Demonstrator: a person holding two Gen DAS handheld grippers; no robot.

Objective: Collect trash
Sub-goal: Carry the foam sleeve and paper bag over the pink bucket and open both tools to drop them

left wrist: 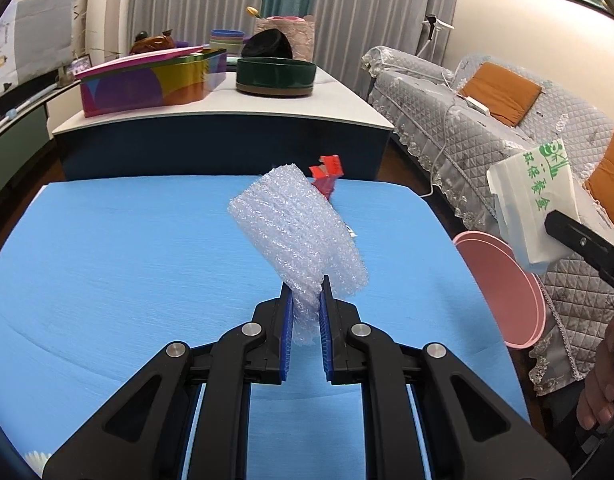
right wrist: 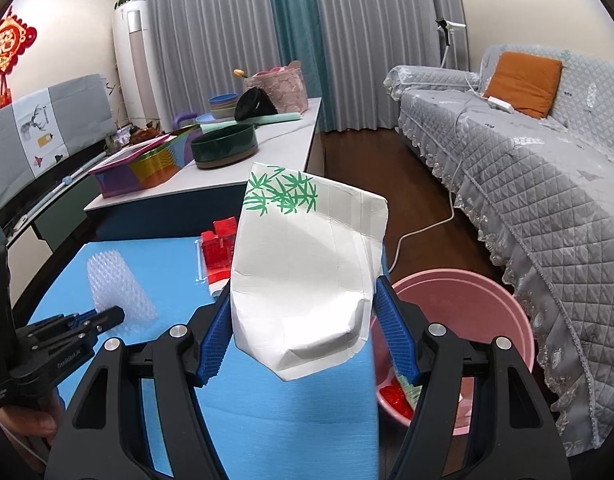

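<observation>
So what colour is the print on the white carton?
Green bamboo leaves on the white carton, clearest in the right wrist view.

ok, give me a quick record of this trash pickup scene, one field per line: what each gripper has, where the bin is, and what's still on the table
left gripper: shut on bubble wrap, held above the blue table
right gripper: shut on white paper box with green bamboo print
bin: pink basin on the floor, off the table's right edge, beside the sofa
bin contents: something red and a scrap with green print
left on table: red packaging near the far edge
</observation>
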